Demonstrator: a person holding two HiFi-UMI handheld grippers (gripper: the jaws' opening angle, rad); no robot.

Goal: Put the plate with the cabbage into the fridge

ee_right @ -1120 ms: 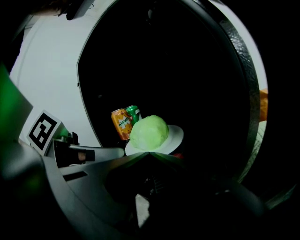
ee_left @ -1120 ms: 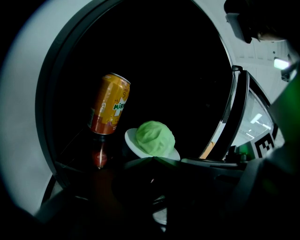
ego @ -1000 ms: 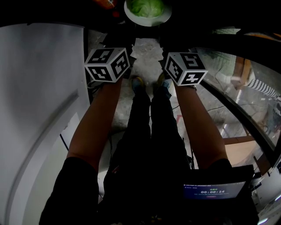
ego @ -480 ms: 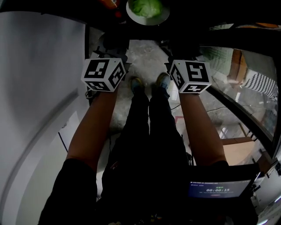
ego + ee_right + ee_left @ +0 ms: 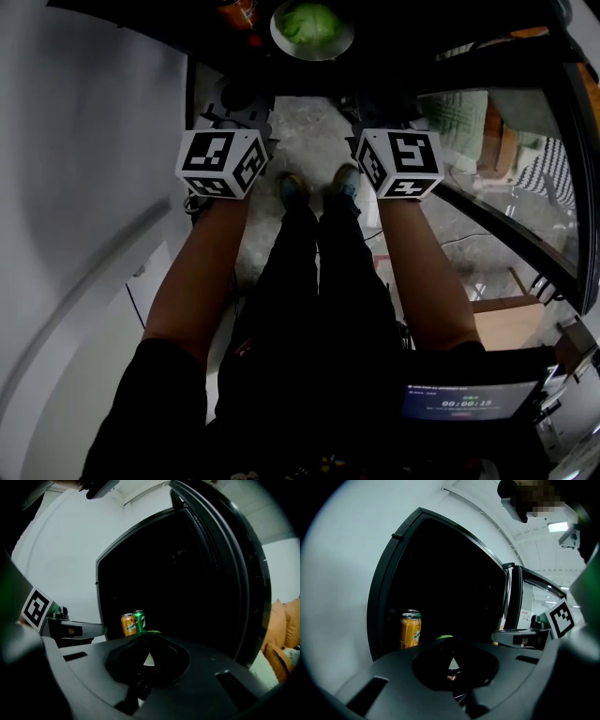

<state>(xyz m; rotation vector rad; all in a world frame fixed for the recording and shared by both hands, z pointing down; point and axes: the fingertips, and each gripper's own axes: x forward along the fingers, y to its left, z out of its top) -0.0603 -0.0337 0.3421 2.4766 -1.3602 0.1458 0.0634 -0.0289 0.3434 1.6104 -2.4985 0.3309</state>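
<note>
My left hand-held gripper [image 5: 236, 105] and right hand-held gripper [image 5: 380, 105] are both held out in front of me at the same height, side by side and well apart, pointing toward 12 o'clock. My bare forearms [image 5: 202, 272] run straight and nearly parallel, one either side of my legs. Each marker cube [image 5: 223, 162] sits just ahead of its wrist. In the left gripper view the jaws of the left hand-held gripper [image 5: 451, 648] are together at the tips, with only a small bright wedge showing below them and nothing between. The right hand-held gripper [image 5: 147, 654] looks the same, jaws together and empty.

At 12 o'clock, beyond both tips and apart from them, the plate [image 5: 281, 37] sits inside the dark fridge [image 5: 450, 583]. It is round and pale, and the cabbage [image 5: 309, 22] on it is a light green head filling most of the middle. From the gripper views only a green sliver of it shows over the housing. An orange can [image 5: 409, 630] stands at 10 o'clock from the plate, with a green can [image 5: 139, 619] touching or just beside it. The fridge door [image 5: 229, 573] stands open at my 3 o'clock
</note>
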